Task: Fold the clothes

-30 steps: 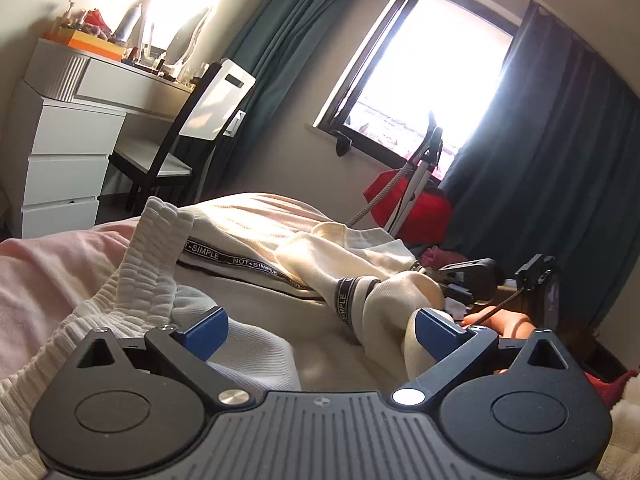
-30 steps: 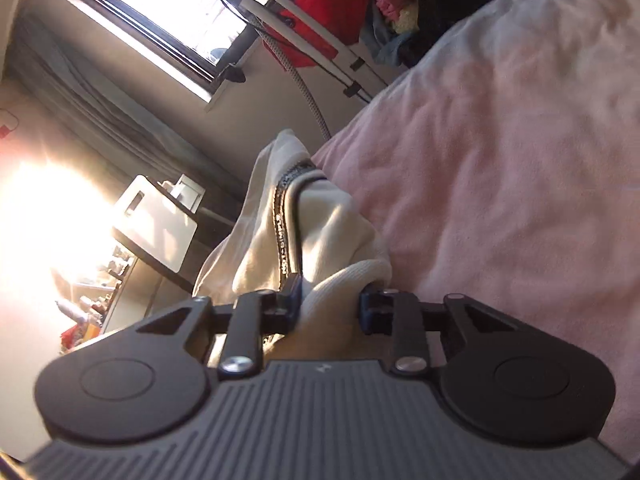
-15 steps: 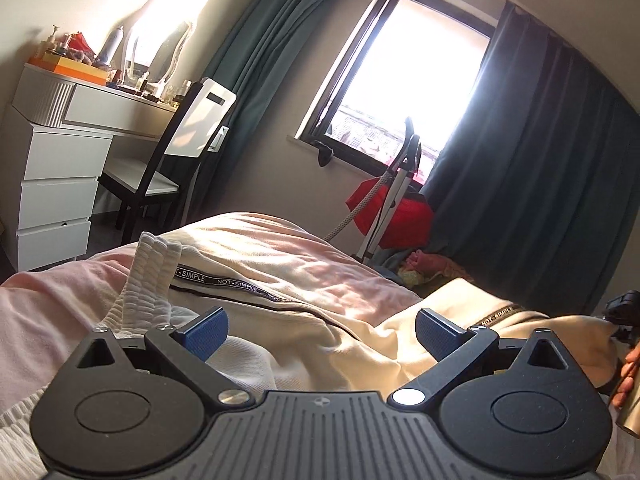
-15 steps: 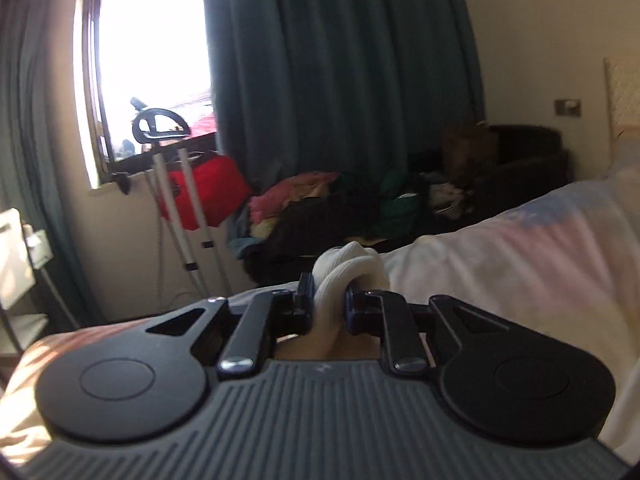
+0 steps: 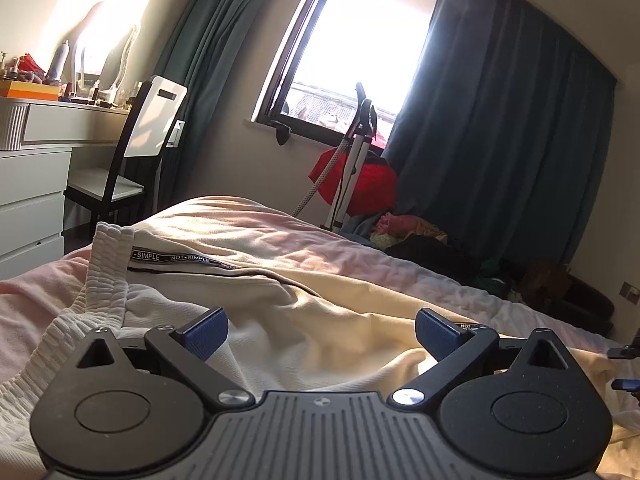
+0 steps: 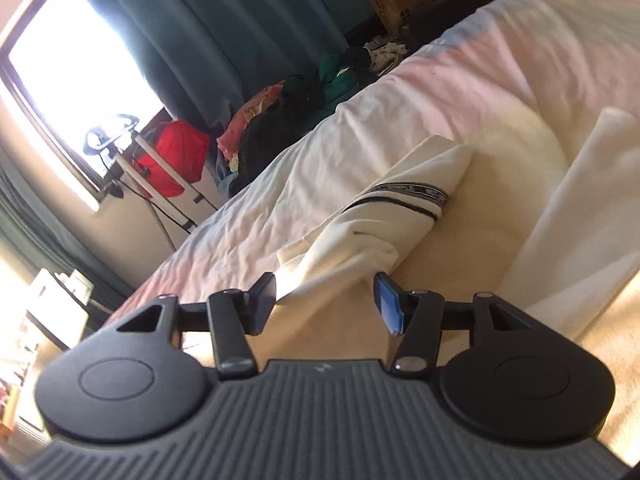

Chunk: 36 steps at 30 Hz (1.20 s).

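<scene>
Cream sweatpants (image 5: 304, 312) with a ribbed waistband (image 5: 106, 276) and a black "NOT-SIMPLE" side stripe lie spread on the pink bed (image 5: 280, 236). My left gripper (image 5: 320, 334) hovers open just above the cloth near the waistband, holding nothing. In the right wrist view one trouser leg end (image 6: 384, 220) with its printed cuff band lies folded over on the bed. My right gripper (image 6: 326, 300) is open right behind it, the cloth lying loose between the fingertips. The right gripper's tips (image 5: 624, 368) peek in at the left wrist view's right edge.
A white dresser (image 5: 32, 184) and a chair (image 5: 132, 152) stand left of the bed. By the window are a garment steamer (image 5: 356, 152) with a red bag, dark curtains, and a heap of clothes (image 6: 288, 120) on the floor beyond the bed's far edge.
The right gripper carried the leg end away to the right, laid it down on the bed and opened, letting it go. The pants now lie stretched flatter. The left gripper stayed open.
</scene>
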Each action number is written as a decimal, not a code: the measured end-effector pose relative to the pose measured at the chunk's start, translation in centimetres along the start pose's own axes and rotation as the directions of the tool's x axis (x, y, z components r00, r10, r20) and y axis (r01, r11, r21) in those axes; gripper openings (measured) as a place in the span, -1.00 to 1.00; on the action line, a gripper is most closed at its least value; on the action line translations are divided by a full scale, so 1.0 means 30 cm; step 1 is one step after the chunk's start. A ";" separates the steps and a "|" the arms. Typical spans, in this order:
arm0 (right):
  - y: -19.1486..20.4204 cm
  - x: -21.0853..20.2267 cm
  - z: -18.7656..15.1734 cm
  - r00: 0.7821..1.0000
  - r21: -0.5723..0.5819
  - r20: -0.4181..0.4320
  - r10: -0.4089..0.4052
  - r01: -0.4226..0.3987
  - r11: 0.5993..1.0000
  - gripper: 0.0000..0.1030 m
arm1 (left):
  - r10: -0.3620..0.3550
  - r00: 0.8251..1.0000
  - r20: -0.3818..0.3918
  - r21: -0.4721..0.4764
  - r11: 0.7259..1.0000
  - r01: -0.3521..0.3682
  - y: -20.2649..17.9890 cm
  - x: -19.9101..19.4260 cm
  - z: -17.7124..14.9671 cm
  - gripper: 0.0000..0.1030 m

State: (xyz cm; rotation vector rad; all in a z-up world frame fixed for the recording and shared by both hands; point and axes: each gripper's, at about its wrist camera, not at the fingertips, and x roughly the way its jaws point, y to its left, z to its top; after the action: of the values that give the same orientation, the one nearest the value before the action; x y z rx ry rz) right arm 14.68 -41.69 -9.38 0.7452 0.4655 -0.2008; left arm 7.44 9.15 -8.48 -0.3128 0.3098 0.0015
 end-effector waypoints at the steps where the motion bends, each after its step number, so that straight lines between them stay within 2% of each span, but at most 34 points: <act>1: -0.026 -0.020 0.001 1.000 0.036 0.015 0.013 -0.014 0.999 0.27 | 0.002 1.000 -0.010 -0.001 1.000 -0.002 0.000 0.007 -0.006 0.96; 3: -0.078 -0.022 0.014 1.000 0.122 0.024 0.021 -0.023 0.992 0.35 | 0.007 0.999 -0.032 -0.005 1.000 -0.007 -0.003 0.022 -0.020 0.96; 4: -0.105 -0.023 0.020 0.999 0.165 0.029 0.024 -0.028 0.986 0.48 | 0.008 0.999 -0.045 -0.008 1.000 -0.009 -0.002 0.028 -0.024 0.96; 8: -0.210 -0.024 0.045 0.998 0.328 0.046 0.035 -0.048 0.943 0.50 | 0.018 0.998 -0.052 0.014 1.000 -0.017 -0.012 0.033 -0.038 0.96; 11: -0.279 0.075 0.050 0.999 0.380 -0.005 0.032 -0.027 0.925 0.48 | 0.028 0.997 -0.067 0.018 0.999 -0.027 -0.023 0.044 -0.051 0.96; 14: -0.320 0.182 0.063 0.999 0.385 -0.014 0.037 -0.029 0.923 0.48 | 0.028 0.996 -0.083 0.023 0.999 -0.026 -0.037 0.059 -0.066 0.96; 20: -0.296 0.333 0.065 0.997 0.326 0.006 0.073 -0.071 0.943 0.48 | 0.015 0.996 -0.086 0.060 0.998 -0.010 -0.070 0.088 -0.094 0.96; 21: -0.292 0.350 0.060 0.996 0.313 0.017 0.093 -0.094 0.945 0.44 | 0.014 0.996 -0.088 0.061 0.998 -0.009 -0.076 0.095 -0.099 0.96; 26: -0.286 0.388 0.051 0.986 0.332 0.045 0.160 -0.166 0.929 -0.07 | 0.009 0.996 -0.093 0.059 0.998 -0.004 -0.094 0.123 -0.120 0.96; 28: -0.266 0.377 0.060 0.985 0.305 0.065 0.161 -0.173 0.936 -0.67 | 0.009 0.996 -0.089 0.069 0.998 -0.003 -0.103 0.129 -0.124 0.96; 33: -0.194 0.274 0.101 0.982 0.205 0.149 0.117 -0.146 0.968 -0.80 | 0.019 0.998 -0.065 0.094 0.995 -0.013 -0.123 0.118 -0.124 0.96; 36: -0.120 0.166 0.124 0.965 0.090 0.252 0.068 -0.093 0.992 -0.82 | 0.011 0.998 -0.066 0.106 0.994 -0.004 -0.135 0.107 -0.121 0.96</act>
State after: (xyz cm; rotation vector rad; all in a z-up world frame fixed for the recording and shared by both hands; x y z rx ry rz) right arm 19.10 -46.92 -11.56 0.8248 0.1870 -0.2396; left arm 9.62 4.05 -11.49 -0.2065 0.3758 -0.0176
